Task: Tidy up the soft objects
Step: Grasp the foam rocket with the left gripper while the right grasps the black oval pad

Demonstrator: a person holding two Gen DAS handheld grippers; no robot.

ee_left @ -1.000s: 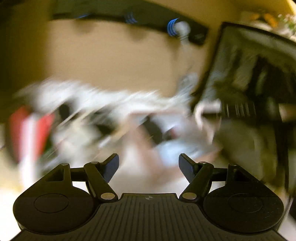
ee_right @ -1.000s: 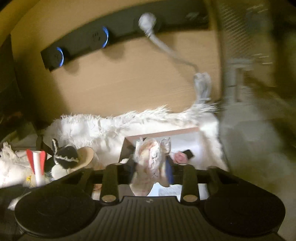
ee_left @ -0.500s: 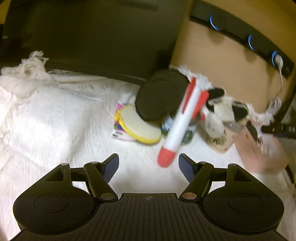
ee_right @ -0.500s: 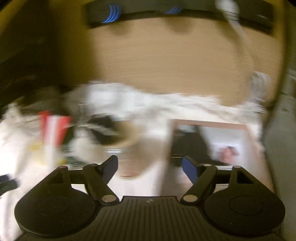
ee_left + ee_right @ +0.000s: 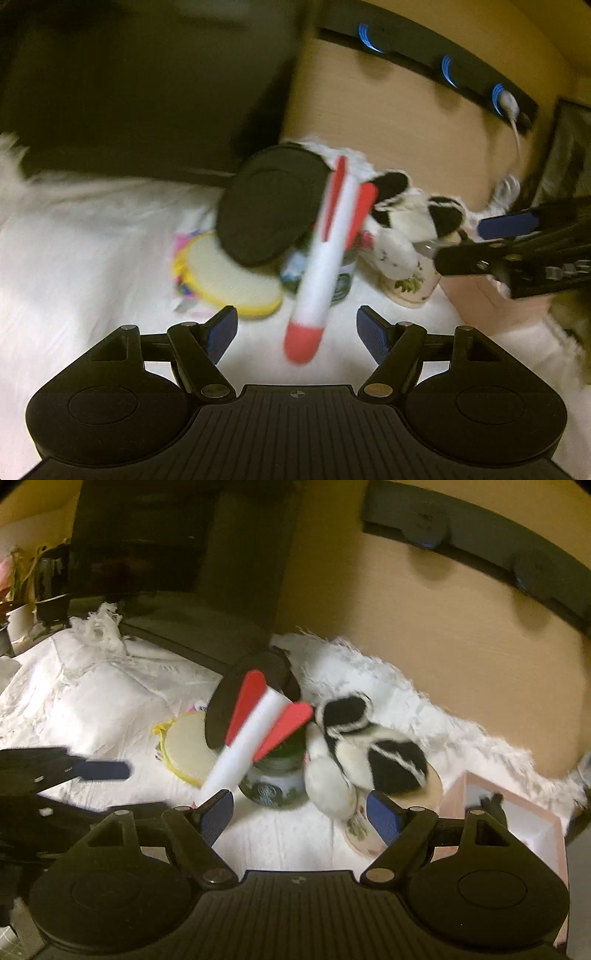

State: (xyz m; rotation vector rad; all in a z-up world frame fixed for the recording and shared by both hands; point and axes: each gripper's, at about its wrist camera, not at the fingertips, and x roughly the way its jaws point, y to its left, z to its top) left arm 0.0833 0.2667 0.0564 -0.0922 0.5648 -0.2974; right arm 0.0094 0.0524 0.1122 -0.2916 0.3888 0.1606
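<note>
Rocket plush toy (image 5: 320, 254), white with red nose and red fins, propped slanted in a green glass jar (image 5: 275, 779), nose down and toward the near side, fins up against a dark round pad (image 5: 269, 210) behind it. Probably leaning there only because too long to fit inside the jar. Just right of it a black and white plush animal (image 5: 364, 747), stuffed into a floral cup (image 5: 412, 284) and hanging over the rim, so held upright by the cup alone. A flat yellow round thing (image 5: 231, 278) lying left of the jar. All standing on a white cloth (image 5: 92, 698) over the table, with a pink box (image 5: 517, 812) at the far right, seemingly the place for collected items.

Left claw (image 5: 297, 330) released, both blue pads wide apart, nothing between them; red nose of the rocket just beyond the gap, a little left of its middle, close but apart. Right claw (image 5: 300, 812) also released and empty; the jar straight ahead between the pads, the rocket toward its left pad, the plush animal toward its right pad. Edges blurred in the left view, so contact hard to judge exactly. Likely next: a squeeze on the rocket body, soft enough to give under the pads
</note>
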